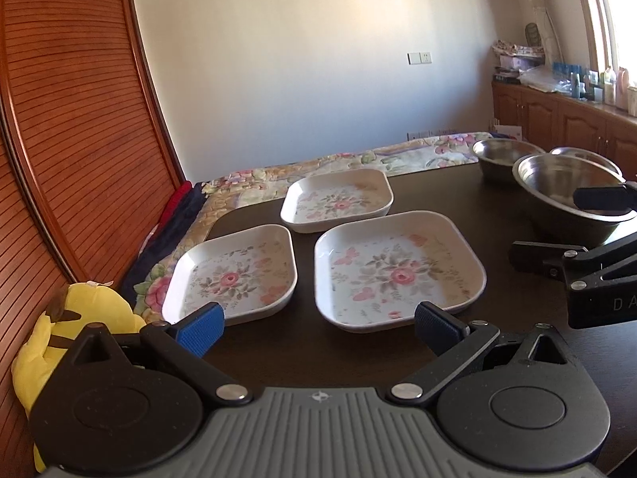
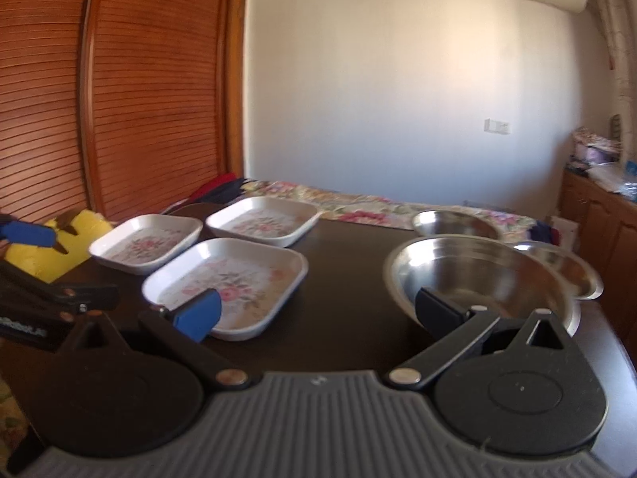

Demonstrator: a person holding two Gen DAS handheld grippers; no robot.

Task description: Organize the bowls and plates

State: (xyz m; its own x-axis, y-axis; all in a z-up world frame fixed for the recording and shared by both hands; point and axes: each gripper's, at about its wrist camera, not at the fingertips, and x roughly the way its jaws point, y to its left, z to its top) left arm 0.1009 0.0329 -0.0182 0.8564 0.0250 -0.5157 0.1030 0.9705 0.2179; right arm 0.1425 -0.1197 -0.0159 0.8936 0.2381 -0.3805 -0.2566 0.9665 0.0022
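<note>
Three white square plates with pink flowers lie on the dark table: a large one point(image 1: 398, 271) point(image 2: 227, 283), a left one point(image 1: 235, 275) point(image 2: 147, 245) and a far one point(image 1: 338, 199) point(image 2: 264, 219). Three steel bowls stand on the right: a big one point(image 1: 569, 195) point(image 2: 477, 275), one behind it point(image 1: 501, 155) point(image 2: 454, 223) and a shallow one point(image 1: 585, 155) point(image 2: 565, 267). My left gripper point(image 1: 320, 326) point(image 2: 59, 267) is open, just short of the near plates. My right gripper point(image 2: 318, 316) point(image 1: 573, 229) is open; its right finger overlaps the big bowl's near rim, contact unclear.
A yellow plush toy point(image 1: 79, 318) point(image 2: 75, 247) sits beside the table's left edge, against slatted wooden doors point(image 1: 59, 139). A floral bedspread point(image 1: 318, 167) lies beyond the table's far edge. Wooden cabinets point(image 1: 565, 119) with clutter line the right wall.
</note>
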